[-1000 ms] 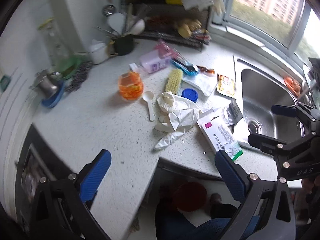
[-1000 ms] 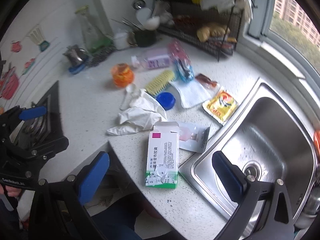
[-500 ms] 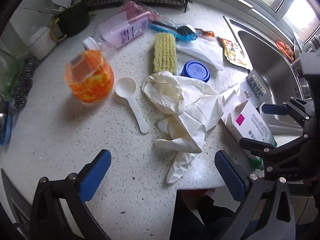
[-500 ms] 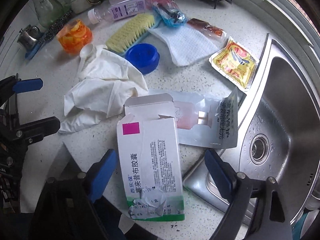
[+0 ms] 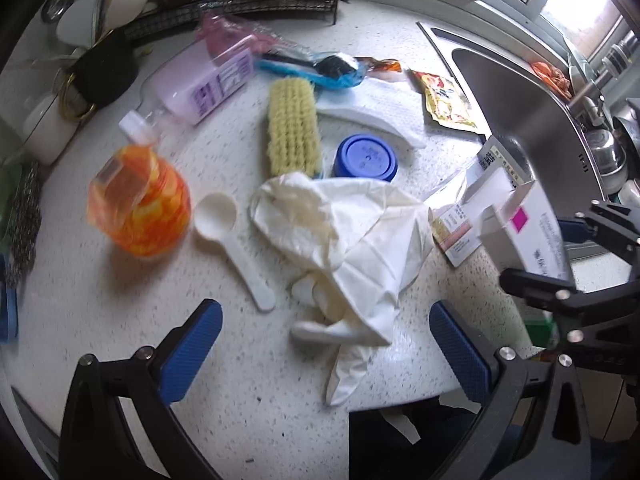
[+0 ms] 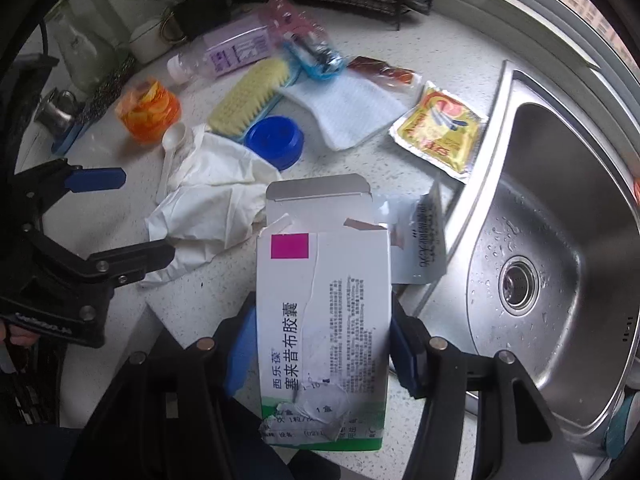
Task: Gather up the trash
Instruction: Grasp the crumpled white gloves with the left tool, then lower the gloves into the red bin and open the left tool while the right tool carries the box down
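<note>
right gripper (image 6: 320,340) downturned — clamping medicine box (image 6: 324,320)

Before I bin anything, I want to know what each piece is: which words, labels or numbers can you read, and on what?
"西乐葆" and "塞来昔布胶囊": on the white medicine box between the right gripper's pads.
Small print on that box: too small to read.
Leaflet beside the box: printed, unreadable.
Purple bottle label: blurred.
Yellow sachet: red lettering, unreadable.
</note>
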`<state>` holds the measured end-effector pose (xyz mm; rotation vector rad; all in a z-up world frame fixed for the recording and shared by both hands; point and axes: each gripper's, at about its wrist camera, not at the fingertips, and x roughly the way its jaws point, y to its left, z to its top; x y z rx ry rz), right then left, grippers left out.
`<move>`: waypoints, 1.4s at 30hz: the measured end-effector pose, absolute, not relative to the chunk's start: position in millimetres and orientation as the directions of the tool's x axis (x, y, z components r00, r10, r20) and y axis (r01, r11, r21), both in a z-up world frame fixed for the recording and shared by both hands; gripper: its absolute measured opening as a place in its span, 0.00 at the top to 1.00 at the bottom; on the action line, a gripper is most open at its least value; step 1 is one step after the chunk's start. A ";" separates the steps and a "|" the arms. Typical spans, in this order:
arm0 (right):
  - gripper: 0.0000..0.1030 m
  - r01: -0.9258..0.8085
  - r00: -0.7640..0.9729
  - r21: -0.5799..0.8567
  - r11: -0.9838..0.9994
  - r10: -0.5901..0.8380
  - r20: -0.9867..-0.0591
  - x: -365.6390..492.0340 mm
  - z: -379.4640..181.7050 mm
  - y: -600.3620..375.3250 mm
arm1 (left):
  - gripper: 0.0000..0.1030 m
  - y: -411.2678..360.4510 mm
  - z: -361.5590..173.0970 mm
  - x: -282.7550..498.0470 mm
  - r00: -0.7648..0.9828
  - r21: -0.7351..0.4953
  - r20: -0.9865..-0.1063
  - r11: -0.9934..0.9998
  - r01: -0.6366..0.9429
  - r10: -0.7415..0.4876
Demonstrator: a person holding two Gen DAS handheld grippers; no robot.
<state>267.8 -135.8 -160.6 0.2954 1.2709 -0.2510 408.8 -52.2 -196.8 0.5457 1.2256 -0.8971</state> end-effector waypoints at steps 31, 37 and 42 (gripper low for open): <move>0.46 0.387 0.399 0.136 0.912 -0.032 -0.917 190.9 -127.3 -141.2 | 0.95 -61.2 -151.5 336.7 0.139 -0.132 -0.920 0.625 0.769 -0.366; 0.46 0.246 0.461 0.151 0.957 0.021 -0.887 136.6 -109.7 -122.4 | 0.95 -29.1 -128.4 248.4 0.227 -0.105 -0.912 0.729 0.676 -0.342; 0.46 0.141 0.471 0.134 0.981 0.053 -0.881 90.8 -104.1 -106.3 | 0.95 -11.2 -126.5 171.6 0.265 -0.084 -0.916 0.790 0.607 -0.302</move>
